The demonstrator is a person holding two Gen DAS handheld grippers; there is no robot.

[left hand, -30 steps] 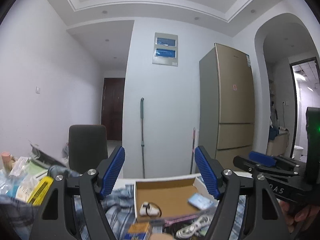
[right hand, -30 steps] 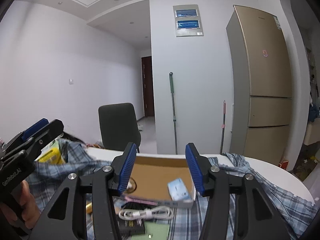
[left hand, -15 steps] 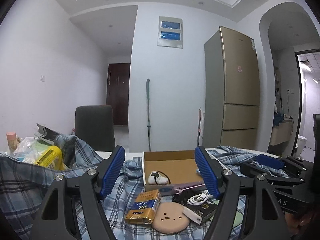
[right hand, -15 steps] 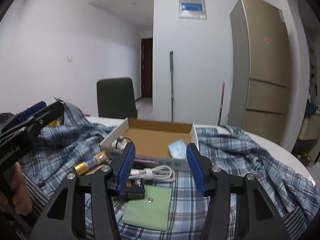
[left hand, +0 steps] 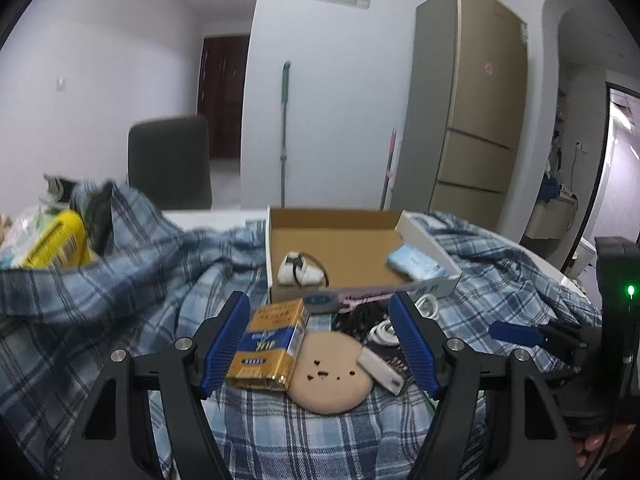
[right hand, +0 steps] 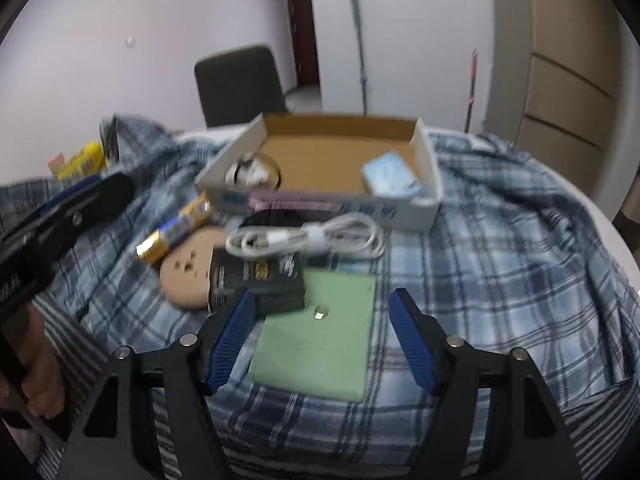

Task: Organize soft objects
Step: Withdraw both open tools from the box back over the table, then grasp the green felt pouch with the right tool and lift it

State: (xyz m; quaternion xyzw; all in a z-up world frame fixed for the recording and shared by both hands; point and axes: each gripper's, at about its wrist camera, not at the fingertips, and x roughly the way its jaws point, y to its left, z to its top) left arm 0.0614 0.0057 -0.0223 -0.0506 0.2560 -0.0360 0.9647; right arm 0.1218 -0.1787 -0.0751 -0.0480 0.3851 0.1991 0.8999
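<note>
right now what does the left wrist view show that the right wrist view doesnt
Only the left wrist view shows the archway at right and the full height of the gold fridge.

Only the right wrist view shows the green pad with its metal snap, lying between the open right gripper fingers, partly under the black packet.

Both show the cardboard box with a white bundle and a blue packet inside, the gold carton, the tan round pad, the white cable, the plaid cloth and the chair. The left gripper is open too.
</note>
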